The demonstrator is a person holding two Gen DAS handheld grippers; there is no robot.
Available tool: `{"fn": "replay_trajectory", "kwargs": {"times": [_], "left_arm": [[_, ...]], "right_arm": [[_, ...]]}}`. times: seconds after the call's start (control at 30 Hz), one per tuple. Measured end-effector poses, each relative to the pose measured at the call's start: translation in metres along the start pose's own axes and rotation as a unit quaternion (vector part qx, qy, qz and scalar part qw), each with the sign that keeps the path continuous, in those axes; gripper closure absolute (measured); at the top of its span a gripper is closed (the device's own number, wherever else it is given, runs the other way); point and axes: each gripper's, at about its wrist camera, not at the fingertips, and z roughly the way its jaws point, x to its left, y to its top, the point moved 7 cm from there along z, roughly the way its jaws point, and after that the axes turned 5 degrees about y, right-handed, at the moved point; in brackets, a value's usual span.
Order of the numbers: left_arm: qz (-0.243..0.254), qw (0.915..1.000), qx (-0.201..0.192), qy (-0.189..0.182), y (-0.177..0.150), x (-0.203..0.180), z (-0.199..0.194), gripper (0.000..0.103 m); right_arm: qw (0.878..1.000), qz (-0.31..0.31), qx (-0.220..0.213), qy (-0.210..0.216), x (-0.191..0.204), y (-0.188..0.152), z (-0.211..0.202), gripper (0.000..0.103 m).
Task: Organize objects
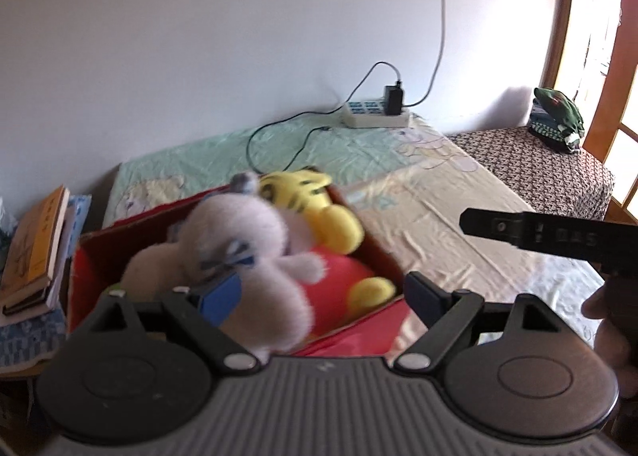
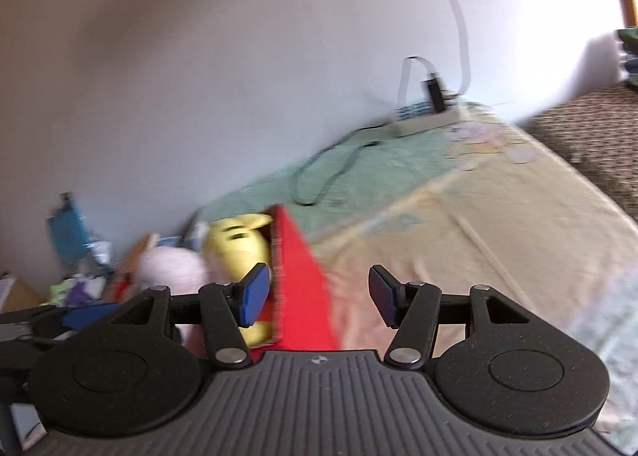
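My left claw (image 1: 319,296) hangs spread wide above a red box (image 1: 359,320) on the bed (image 1: 458,217), holding nothing. A white plush (image 1: 239,248) and yellow tiger plush (image 1: 315,209) lie inside. My right claw (image 2: 319,298) gapes empty beside the box.

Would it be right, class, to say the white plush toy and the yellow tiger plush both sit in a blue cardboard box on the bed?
Not quite. The box is red, not blue, as the left wrist view shows. The rest stands: the white plush toy and the yellow tiger plush both sit in it, on the bed.
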Motion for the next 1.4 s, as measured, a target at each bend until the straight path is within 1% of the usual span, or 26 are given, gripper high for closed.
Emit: {"fn": "replay_trajectory", "kwargs": {"times": [0.1, 0.17, 0.2, 0.27, 0.33, 0.43, 0.53, 0.67, 0.73, 0.87, 1.07, 1.2, 1.3, 1.4], "left_arm": [[0.0, 0.9997, 0.015, -0.017, 0.0, -0.023, 0.005, 0.016], [0.001, 0.999, 0.033, -0.029, -0.004, -0.041, 0.013, 0.016], [0.007, 0.9985, 0.041, -0.035, -0.006, -0.05, 0.017, 0.016], [0.019, 0.9974, 0.055, -0.044, -0.011, -0.067, 0.025, 0.016], [0.032, 0.9961, 0.066, -0.049, -0.014, -0.082, 0.032, 0.016], [0.051, 0.9945, 0.08, -0.044, -0.017, -0.099, 0.042, 0.016], [0.058, 0.993, 0.097, -0.036, -0.018, -0.11, 0.051, 0.016], [0.063, 0.9911, 0.117, -0.001, -0.018, -0.114, 0.063, 0.016], [0.062, 0.9904, 0.124, 0.005, -0.018, -0.117, 0.067, 0.016], [0.065, 0.99, 0.124, 0.01, -0.015, -0.125, 0.069, 0.016], [0.063, 0.9916, 0.11, 0.024, -0.007, -0.123, 0.066, 0.016], [0.057, 0.9919, 0.108, 0.037, -0.006, -0.114, 0.064, 0.016], [0.048, 0.992, 0.108, 0.045, -0.007, -0.102, 0.061, 0.016], [0.041, 0.992, 0.103, 0.061, -0.008, -0.086, 0.055, 0.016]], "right_arm": [[0.999, 0.009, -0.003, -0.032, -0.016, 0.001, -0.007, 0.045], [0.998, 0.014, -0.004, -0.055, -0.028, 0.001, -0.01, 0.044], [0.998, 0.016, -0.004, -0.068, -0.034, 0.001, -0.012, 0.043], [0.996, 0.02, -0.004, -0.089, -0.046, -0.001, -0.018, 0.039], [0.994, 0.022, -0.006, -0.105, -0.055, -0.002, -0.023, 0.039], [0.992, 0.017, -0.002, -0.128, -0.067, -0.003, -0.027, 0.035], [0.989, 0.01, 0.004, -0.145, -0.076, -0.006, -0.032, 0.035], [0.986, 0.009, 0.012, -0.166, -0.088, -0.007, -0.036, 0.034], [0.985, 0.011, 0.014, -0.171, -0.093, -0.007, -0.04, 0.034], [0.984, 0.011, 0.017, -0.179, -0.1, -0.007, -0.043, 0.033], [0.984, 0.004, 0.021, -0.179, -0.102, -0.005, -0.042, 0.032], [0.985, -0.004, 0.026, -0.17, -0.095, -0.005, -0.039, 0.032], [0.987, -0.013, 0.031, -0.159, -0.084, -0.007, -0.034, 0.031], [0.989, -0.022, 0.037, -0.144, -0.071, -0.009, -0.028, 0.031]]}}
